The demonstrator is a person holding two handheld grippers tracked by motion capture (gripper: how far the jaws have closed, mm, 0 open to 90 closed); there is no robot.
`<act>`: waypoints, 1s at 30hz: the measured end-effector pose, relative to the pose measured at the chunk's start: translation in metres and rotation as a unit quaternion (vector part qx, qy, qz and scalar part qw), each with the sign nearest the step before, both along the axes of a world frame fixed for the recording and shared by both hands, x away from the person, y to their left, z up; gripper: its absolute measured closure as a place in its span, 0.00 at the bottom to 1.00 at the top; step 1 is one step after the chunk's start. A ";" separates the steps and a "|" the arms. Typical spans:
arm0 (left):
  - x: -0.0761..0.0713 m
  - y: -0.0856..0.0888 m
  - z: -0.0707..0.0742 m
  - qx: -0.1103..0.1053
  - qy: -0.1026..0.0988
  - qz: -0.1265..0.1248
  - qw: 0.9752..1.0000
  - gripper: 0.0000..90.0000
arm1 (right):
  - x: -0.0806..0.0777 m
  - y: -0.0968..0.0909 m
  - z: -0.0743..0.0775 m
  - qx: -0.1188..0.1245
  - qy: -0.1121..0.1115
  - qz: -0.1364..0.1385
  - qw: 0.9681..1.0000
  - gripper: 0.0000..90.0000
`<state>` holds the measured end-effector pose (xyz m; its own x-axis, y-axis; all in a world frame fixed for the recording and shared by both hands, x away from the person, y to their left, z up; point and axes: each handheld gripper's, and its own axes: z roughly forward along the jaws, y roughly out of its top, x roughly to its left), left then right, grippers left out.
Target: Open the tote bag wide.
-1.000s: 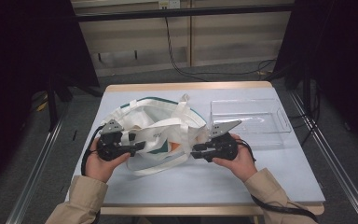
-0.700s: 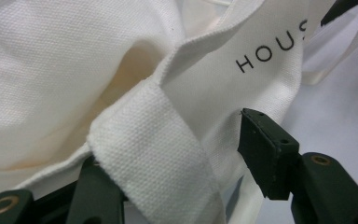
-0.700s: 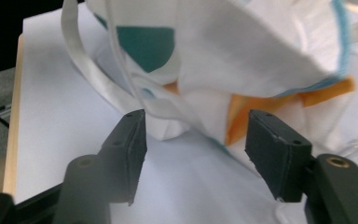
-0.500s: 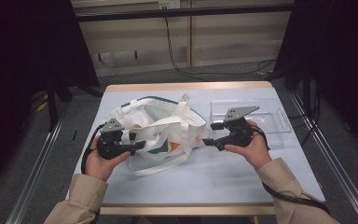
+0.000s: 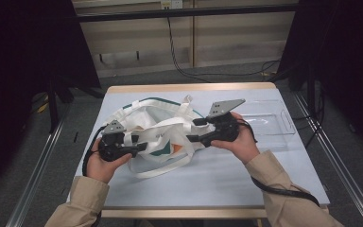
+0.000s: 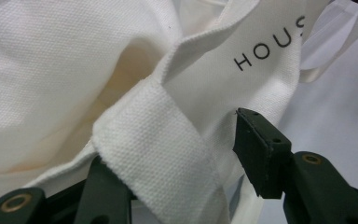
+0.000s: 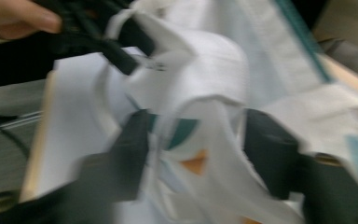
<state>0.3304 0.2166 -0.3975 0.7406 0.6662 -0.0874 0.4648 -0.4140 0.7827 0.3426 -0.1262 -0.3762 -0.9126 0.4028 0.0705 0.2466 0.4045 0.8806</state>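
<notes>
Canvas tote (image 5: 158, 130) lies mid-table from up high, left gripper (image 5: 142, 146) and right gripper (image 5: 192, 138) at its sides. Left gripper view: jaws spread around a strap (image 6: 168, 158). Right gripper view's blurry, jaws apart. Looks soft and light, so I'd pinch strap or hem

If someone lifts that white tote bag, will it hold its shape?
Probably not: the tote bag lies crumpled, its straps looping loosely, so it would likely sag. The woven canvas looks coarse, so probably not slippery.

Overhead view, two close bag (image 5: 158, 135) views
</notes>
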 end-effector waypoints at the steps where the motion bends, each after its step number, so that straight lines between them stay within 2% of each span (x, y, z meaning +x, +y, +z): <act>1: 0.000 0.001 -0.001 0.003 0.001 0.002 1.000 0.55 | 0.000 0.005 -0.002 0.000 0.006 0.006 1.000 0.63; 2: -0.001 0.002 -0.001 0.005 0.005 0.007 1.000 0.54 | -0.001 0.008 -0.003 -0.001 0.007 0.011 1.000 0.72; 4: -0.002 0.007 -0.003 0.003 0.007 0.011 1.000 0.54 | -0.001 0.013 -0.007 -0.003 0.018 0.029 0.999 0.83; 8: -0.005 0.017 -0.004 0.000 0.009 0.020 1.000 0.49 | -0.002 0.015 -0.012 -0.003 0.027 0.035 0.999 0.89; 12: -0.008 0.026 -0.003 -0.003 0.004 0.029 1.000 0.45 | -0.002 0.016 -0.015 -0.009 0.031 0.037 0.999 0.90; 19: -0.011 0.037 -0.002 0.002 0.000 0.039 0.999 0.40 | -0.004 0.021 -0.028 -0.022 0.048 0.045 0.998 0.92; 30: -0.012 0.052 0.003 -0.003 0.001 0.062 0.998 0.36 | -0.004 0.020 -0.037 -0.022 0.059 0.044 0.997 0.92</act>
<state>0.3179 0.2685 -0.3949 0.6525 0.7522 -0.0920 0.5131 -0.3492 0.7841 0.3383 -0.1058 -0.4133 -0.9309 0.3264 0.1638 0.3093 0.4663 0.8288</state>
